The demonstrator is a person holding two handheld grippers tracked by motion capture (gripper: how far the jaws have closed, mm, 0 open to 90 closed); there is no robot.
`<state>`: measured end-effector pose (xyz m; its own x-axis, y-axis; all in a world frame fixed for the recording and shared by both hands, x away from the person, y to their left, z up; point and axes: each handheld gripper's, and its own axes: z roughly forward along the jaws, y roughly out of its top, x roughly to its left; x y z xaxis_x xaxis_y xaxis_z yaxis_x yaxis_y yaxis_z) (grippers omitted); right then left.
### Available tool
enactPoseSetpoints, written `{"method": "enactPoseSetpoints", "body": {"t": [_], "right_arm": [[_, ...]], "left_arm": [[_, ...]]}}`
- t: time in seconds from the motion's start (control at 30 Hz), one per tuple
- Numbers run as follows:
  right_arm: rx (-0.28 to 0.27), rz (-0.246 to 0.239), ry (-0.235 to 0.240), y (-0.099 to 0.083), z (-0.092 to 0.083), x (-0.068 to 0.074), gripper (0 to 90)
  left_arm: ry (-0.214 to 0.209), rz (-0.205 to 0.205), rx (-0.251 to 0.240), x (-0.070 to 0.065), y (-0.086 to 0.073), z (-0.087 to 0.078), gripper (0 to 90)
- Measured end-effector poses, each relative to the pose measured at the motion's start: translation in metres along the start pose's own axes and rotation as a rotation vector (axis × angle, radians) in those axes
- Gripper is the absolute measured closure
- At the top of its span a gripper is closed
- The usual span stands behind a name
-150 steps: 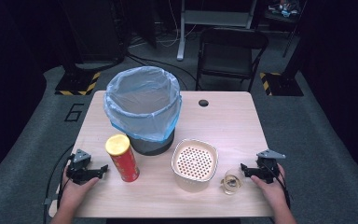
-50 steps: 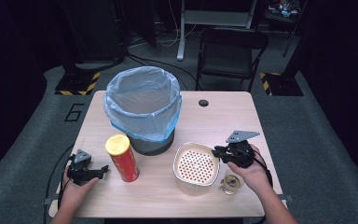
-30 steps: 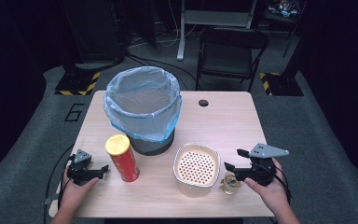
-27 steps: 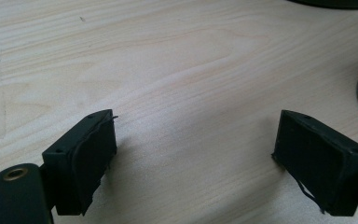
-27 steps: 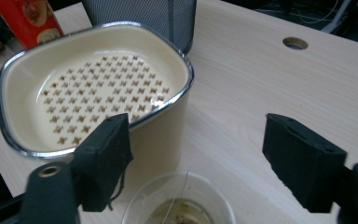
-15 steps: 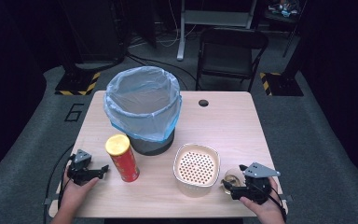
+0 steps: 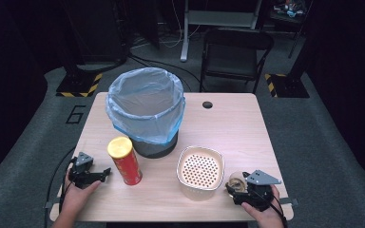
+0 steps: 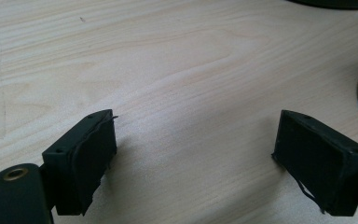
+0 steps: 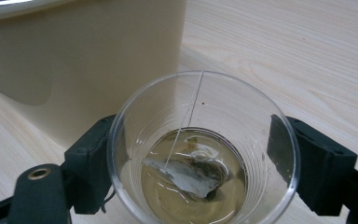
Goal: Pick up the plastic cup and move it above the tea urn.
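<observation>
Right gripper view: right gripper (image 9: 196, 158) straddles the clear plastic cup (image 9: 204, 149), jaws just closing, pads at its walls; a firm grip can't be confirmed. Cup holds a tea bag (image 9: 186, 175) in brownish liquid and stands just beside the beige container (image 7: 200, 172). Left gripper (image 8: 196, 163) open over bare table (image 8: 177, 70). Floor marking "6" (image 7: 75, 114); no legible labels elsewhere.

left tool (image 7: 105, 172) jaws wide, right tool (image 9: 191, 163) jaws just narrowing
</observation>
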<state>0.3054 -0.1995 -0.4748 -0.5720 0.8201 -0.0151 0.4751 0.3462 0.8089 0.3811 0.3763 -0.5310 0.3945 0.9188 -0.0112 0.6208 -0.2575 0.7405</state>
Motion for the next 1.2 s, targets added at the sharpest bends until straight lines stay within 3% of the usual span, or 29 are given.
{"method": "enactPoseSetpoints", "body": {"t": [0.5,0.9,1.2], "right_arm": [[0.022,-0.007,-0.019,-0.004,0.008,0.001,22.4],[0.025,-0.016,0.019,-0.004,0.008,-0.002,30.9],[0.057,-0.033,0.032,0.002,0.006,-0.015,31.9]], "left_arm": [[0.001,0.001,-0.003,0.000,0.000,0.000,12.6],[0.000,0.001,-0.002,0.000,0.000,0.000,12.6],[0.000,0.000,0.002,0.000,0.000,0.000,12.6]]}}
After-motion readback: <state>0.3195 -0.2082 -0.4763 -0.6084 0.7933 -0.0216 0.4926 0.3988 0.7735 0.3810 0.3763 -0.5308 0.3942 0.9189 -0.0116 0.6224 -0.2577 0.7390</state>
